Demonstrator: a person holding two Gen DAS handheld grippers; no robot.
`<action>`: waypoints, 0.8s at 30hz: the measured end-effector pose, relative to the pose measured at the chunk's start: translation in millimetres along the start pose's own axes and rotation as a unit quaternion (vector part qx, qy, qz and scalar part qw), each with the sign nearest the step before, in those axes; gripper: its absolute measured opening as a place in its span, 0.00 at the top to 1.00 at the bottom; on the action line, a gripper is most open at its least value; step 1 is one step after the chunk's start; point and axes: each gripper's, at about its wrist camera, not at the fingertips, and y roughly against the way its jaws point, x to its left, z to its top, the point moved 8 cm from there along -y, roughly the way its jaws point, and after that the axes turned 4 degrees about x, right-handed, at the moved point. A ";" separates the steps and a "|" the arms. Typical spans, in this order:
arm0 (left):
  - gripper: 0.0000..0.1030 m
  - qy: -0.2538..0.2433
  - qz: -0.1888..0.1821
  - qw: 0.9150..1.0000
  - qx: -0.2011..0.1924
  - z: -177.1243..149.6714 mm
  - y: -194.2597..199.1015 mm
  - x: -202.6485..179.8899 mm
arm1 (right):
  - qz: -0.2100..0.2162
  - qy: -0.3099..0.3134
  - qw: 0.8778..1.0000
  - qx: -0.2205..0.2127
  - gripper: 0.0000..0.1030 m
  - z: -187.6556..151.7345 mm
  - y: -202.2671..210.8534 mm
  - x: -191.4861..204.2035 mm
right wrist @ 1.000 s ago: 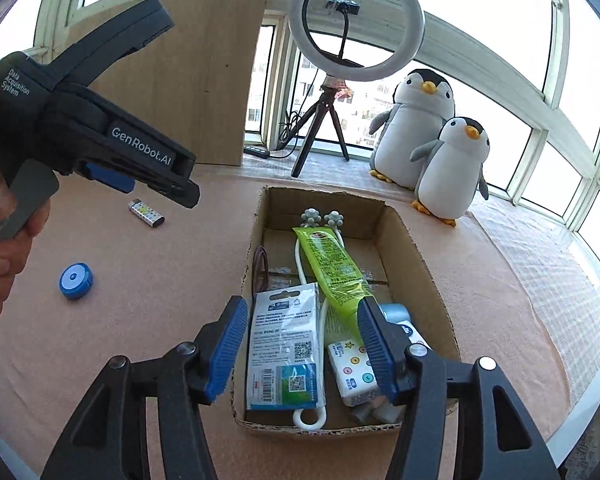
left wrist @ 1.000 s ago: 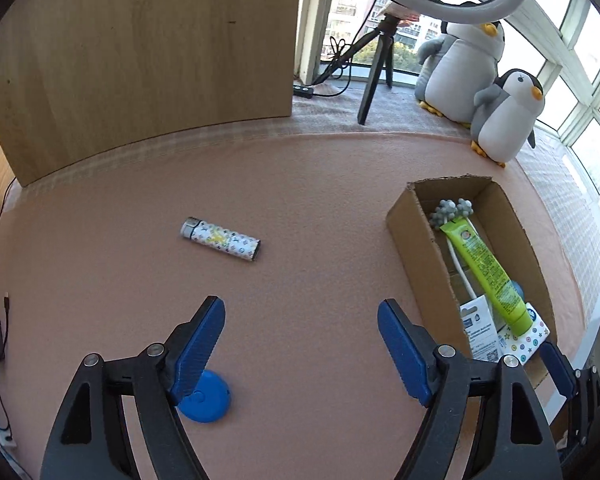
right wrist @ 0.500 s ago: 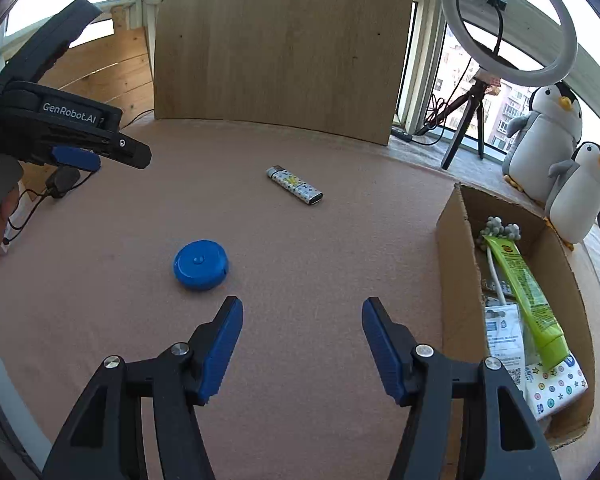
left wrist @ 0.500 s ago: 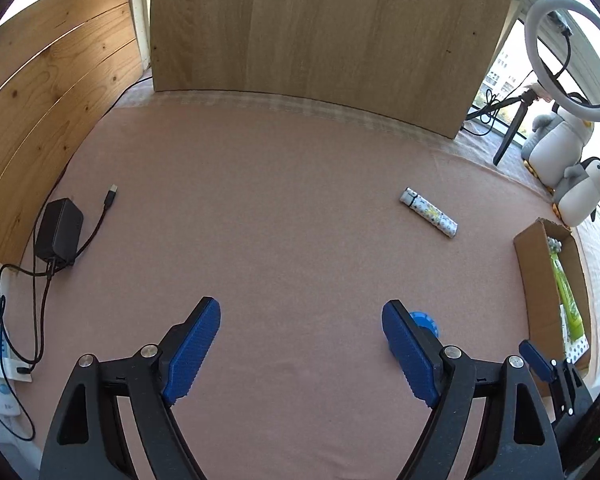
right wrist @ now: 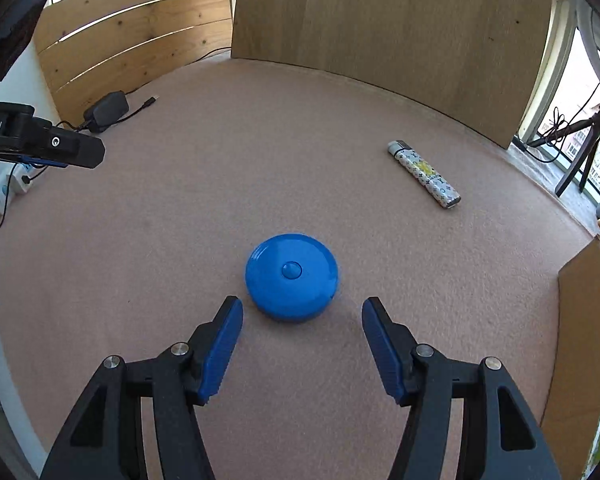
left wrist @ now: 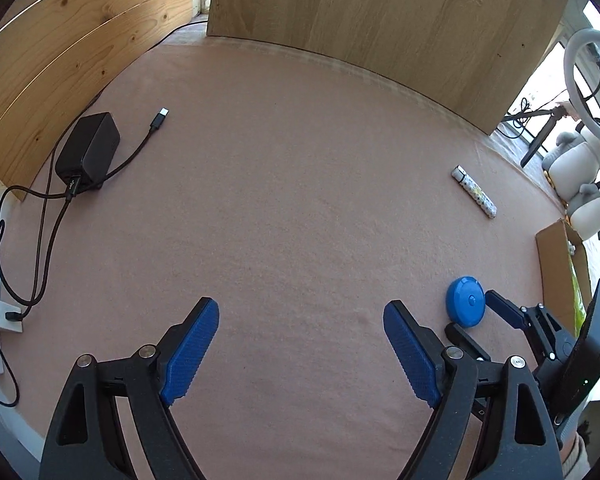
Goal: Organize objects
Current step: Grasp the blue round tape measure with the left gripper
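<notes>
your right gripper (right wrist: 302, 314) points down at the round blue disc (right wrist: 292, 276) on the pink mat (right wrist: 300, 160). its two blue fingers stand apart, one on each side of the near edge of the disc, and they do not touch it. nothing sits between them but mat. its fingers have just been opening a little.

your left gripper (left wrist: 300, 334) is over bare mat, to the left of the disc. its fingers are wide apart and hold nothing, and they have just been opening too.

the patterned lighter (right wrist: 423, 174) lies flat on the mat, well away from the disc, up and to the right. the cardboard box (right wrist: 580, 320) sits at the right edge, with a green thing inside that you can only see a bit of.

a black charger (left wrist: 88, 152) with its cable lies at the far left by the wooden wall (left wrist: 60, 60).
</notes>
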 end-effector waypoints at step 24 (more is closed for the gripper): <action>0.16 -0.359 -0.096 0.928 -0.027 -30.5 -44.1 -141.5 | 0.074 0.058 0.996 -0.006 0.55 -1.3 -0.6 35.3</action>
